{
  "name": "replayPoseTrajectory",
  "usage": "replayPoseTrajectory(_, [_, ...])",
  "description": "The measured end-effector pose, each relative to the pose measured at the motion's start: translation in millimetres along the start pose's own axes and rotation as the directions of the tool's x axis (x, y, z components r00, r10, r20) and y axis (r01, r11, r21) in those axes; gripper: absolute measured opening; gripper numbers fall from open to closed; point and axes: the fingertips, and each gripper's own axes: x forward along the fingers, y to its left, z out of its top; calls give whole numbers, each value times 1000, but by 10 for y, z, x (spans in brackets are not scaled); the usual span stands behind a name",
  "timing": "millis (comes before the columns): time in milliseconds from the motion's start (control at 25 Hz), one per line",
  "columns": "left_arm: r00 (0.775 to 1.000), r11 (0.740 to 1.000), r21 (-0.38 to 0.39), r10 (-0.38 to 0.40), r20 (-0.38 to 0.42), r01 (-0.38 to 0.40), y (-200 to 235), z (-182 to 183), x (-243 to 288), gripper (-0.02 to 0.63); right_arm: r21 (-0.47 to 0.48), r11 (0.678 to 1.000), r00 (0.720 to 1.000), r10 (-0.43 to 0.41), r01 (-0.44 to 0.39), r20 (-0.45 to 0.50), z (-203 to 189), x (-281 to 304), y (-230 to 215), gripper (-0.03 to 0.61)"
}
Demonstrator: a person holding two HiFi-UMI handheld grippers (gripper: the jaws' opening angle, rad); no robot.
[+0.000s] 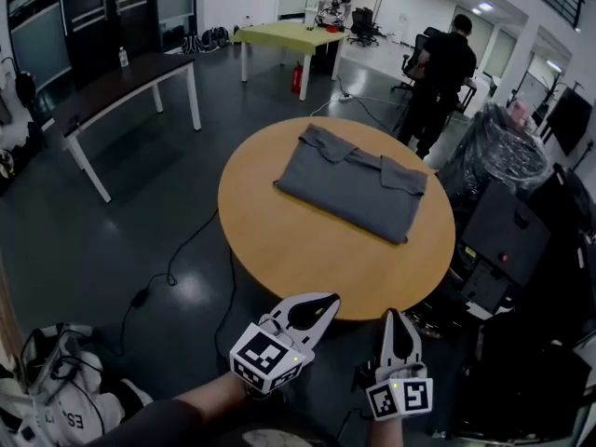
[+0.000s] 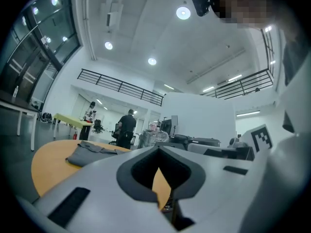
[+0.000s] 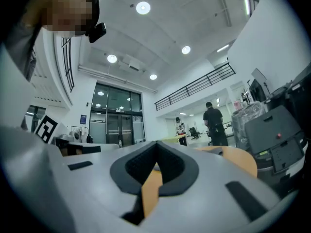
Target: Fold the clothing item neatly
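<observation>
Though folded, grey garment (image 1: 349,182) on round table (image 1: 279,245)

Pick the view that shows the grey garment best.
Head view: the whole folded grey garment lies on the round table, seen from above. Left gripper view shows it edge-on; right gripper view, barely a sliver.

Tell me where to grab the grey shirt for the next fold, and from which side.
Probably the two corners of its near long edge, left gripper at the left, right gripper at the right. The grey shirt lies flat as a long rectangle, sleeves folded in along the far edge, so slide in low from the near side of the table, jaws opened first.
</observation>
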Motion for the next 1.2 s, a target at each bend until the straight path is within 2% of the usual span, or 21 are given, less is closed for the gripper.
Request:
replayPoseTrajectory(120, [1000,1000,30,8,5,-8,-109,-63,-190,9,-24,1000,1000,6,-7,-30,-110,-159,142,-9])
replayPoseTrajectory(360, [1000,1000,15,-10,-13,10,-209,-228,-355,9,-61,998,995,0,-6,-102,-372,-357,275,-11])
replayPoseTrajectory(520, [1000,1000,24,-8,-15,8,-254,-270,-375,9,-89,996,994,3,-13,-108,-398,-417,312,-11])
replayPoseTrajectory(760, [999,999,19,-30,-38,30,-335,-318,-259,9,-111,994,994,-24,12,-108,-358,-490,148,-11])
replayPoseTrajectory(1200, [996,998,48,-48,-76,52,-518,-388,-106,9,-65,996,992,-70,63,-107,-378,-652,-116,-11])
